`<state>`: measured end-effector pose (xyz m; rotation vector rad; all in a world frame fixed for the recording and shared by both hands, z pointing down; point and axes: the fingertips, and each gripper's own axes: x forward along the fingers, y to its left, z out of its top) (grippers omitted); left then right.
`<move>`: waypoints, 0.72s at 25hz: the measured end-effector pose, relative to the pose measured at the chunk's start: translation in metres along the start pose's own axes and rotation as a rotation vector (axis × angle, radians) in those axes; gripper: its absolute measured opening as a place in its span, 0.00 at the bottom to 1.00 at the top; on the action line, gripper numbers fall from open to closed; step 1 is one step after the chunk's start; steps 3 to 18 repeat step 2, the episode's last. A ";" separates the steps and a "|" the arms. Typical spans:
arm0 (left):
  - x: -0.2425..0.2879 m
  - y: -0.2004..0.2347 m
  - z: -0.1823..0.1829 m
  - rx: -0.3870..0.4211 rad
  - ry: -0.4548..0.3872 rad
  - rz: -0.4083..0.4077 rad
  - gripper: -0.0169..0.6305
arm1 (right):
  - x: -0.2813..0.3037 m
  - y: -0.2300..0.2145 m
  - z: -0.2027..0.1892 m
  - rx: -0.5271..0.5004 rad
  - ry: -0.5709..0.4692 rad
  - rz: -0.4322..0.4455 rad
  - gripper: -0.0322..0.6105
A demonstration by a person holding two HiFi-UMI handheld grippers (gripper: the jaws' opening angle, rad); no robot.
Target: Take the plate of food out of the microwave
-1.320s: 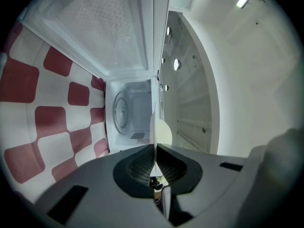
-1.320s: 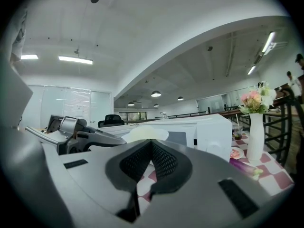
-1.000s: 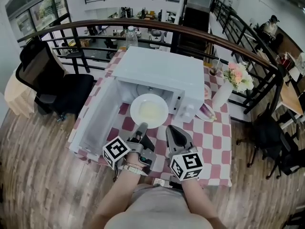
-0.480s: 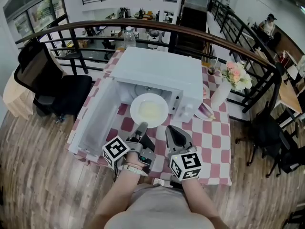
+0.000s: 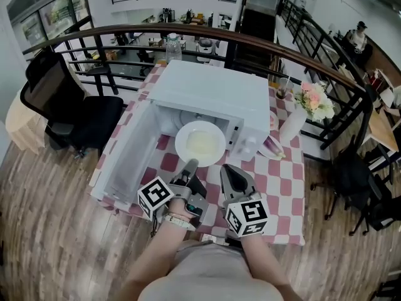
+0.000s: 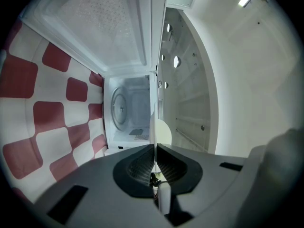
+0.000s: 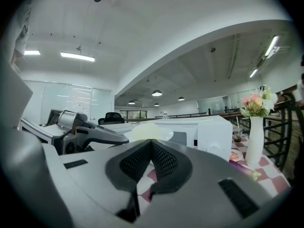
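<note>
While tight in jaws of left gripper (image 5: 191, 164), plate (image 5: 182, 140) of pale food (image 5: 202, 144); right gripper (image 5: 227, 168) jaws together

Hardly anything changed. The head view slid a touch, so the plate (image 5: 200, 143), the microwave (image 5: 213, 96), the left gripper (image 5: 192, 164) and the right gripper (image 5: 229, 170) showed slightly further right. Against one another and the checkered surface (image 5: 276, 174), no shift could be made out.
</note>
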<state>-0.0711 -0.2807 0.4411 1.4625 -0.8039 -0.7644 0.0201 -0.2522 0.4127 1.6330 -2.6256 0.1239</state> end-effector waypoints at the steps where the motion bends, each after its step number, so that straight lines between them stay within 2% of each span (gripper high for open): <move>1: 0.001 0.000 -0.001 0.003 0.003 -0.001 0.05 | 0.001 -0.001 0.000 0.000 -0.002 0.000 0.09; 18: 0.003 0.000 -0.001 0.006 0.006 -0.002 0.05 | 0.001 -0.002 0.001 0.000 -0.003 -0.001 0.09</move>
